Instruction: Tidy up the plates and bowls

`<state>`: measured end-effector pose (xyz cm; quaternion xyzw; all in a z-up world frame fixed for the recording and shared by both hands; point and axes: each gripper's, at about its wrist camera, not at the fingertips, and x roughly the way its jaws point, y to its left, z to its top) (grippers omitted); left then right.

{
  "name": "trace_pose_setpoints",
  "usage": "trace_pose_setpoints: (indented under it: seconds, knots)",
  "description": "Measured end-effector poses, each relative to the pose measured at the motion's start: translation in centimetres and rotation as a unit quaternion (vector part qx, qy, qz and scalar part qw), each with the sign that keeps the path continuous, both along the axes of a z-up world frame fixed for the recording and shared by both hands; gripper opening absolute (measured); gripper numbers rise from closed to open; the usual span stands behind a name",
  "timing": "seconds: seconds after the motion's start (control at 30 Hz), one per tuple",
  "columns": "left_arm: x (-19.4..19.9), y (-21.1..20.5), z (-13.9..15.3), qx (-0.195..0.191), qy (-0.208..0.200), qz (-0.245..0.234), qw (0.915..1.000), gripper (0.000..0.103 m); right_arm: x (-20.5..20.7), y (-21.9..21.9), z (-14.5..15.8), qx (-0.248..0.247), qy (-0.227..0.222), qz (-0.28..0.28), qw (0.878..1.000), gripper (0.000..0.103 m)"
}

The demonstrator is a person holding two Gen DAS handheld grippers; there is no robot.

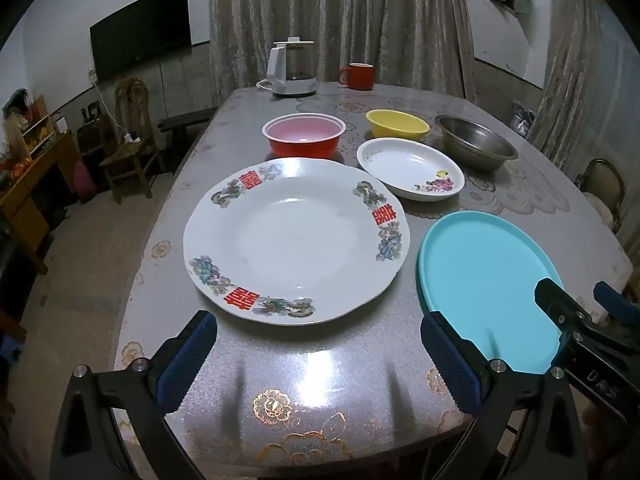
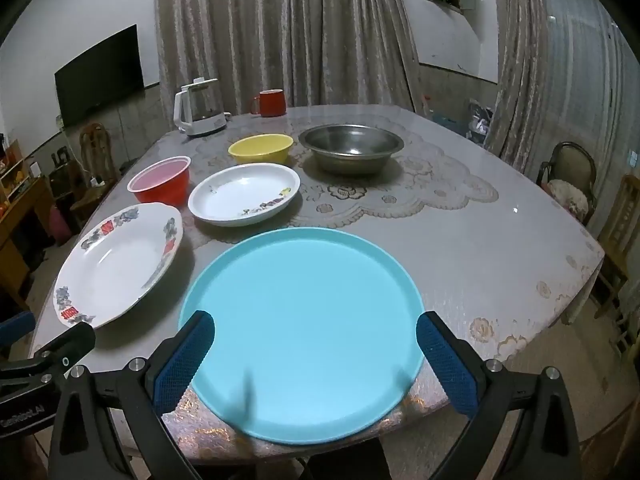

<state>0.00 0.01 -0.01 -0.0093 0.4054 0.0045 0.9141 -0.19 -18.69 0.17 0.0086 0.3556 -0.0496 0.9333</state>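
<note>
Both grippers are held above the near edge of the surface [image 1: 320, 380], angled down, nothing gripped. Left gripper [image 1: 320, 360]: jaws spread wide, only bare surface seen between them; the large patterned plate [image 1: 296, 240] lies just beyond, at 12 o'clock. Right gripper [image 2: 316, 356]: jaws likewise wide apart, hovering over the near part of the turquoise plate [image 2: 300, 320], no pad contact visible. In the left wrist view the turquoise plate is seen at 3 o'clock of the patterned plate, close but apart. The small white floral dish [image 1: 410, 168] sits at 1 o'clock of the patterned plate. Behind that, a row of three is laid out: red bowl [image 1: 304, 136] at 11 o'clock, yellow bowl [image 1: 398, 124] at 12, steel bowl [image 1: 476, 142] at 2. All dishes are upright and unstacked. White kettle [image 1: 290, 68] and red mug [image 1: 358, 76] are parked at the far edge.
</note>
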Motion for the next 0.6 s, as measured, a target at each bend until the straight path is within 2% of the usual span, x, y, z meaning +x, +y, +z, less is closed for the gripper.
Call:
trace_pose_setpoints:
  seconds: [0.6]
  knots:
    - [-0.26, -0.36, -0.10, 0.006, 0.001, -0.005, 1.0000, 0.103, 0.09, -0.32, -0.33, 0.007, 0.008, -0.004, 1.000, 0.103]
